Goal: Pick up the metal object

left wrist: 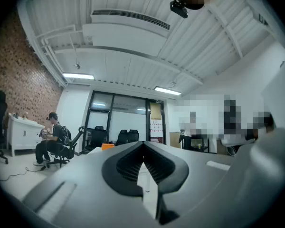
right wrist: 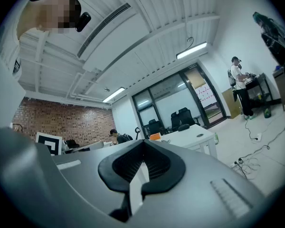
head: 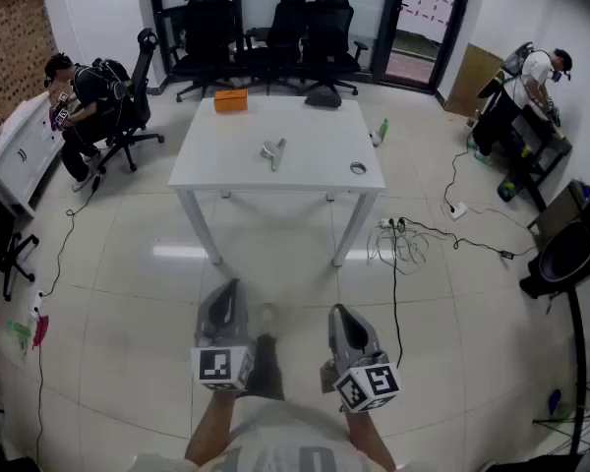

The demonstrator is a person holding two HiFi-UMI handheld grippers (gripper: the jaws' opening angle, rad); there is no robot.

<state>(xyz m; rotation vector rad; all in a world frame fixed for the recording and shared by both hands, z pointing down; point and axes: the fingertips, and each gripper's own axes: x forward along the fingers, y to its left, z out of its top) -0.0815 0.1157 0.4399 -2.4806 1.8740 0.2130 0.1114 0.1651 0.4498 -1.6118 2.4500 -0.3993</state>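
Fingers [left wrist: 125,164] of the left gripper [head: 230,288]: pads closed tip to tip, holding nothing. Fingers [right wrist: 121,166] of the right gripper [head: 338,312]: likewise pressed together at the tips, holding nothing. In the head view both grippers are held low and close to the person's body, side by side over the tiled floor [head: 128,293], jaws pointing ahead towards the table [head: 275,181]. Each carries its marker cube [head: 223,367] at the near end.

The metal object [head: 273,152] lies near the middle of the white table, well apart from both grippers and untouched. Also on the table: an orange box [head: 230,99] at the far left edge, a dark item [head: 323,97] at the far edge to its right, and a small round item [head: 358,168] near the near right corner.

Cables [head: 403,239] lie on the floor right of the table. Black office chairs [head: 265,28] stand beyond it. One person [head: 79,96] sits at far left; another [head: 536,77] stands at far right.
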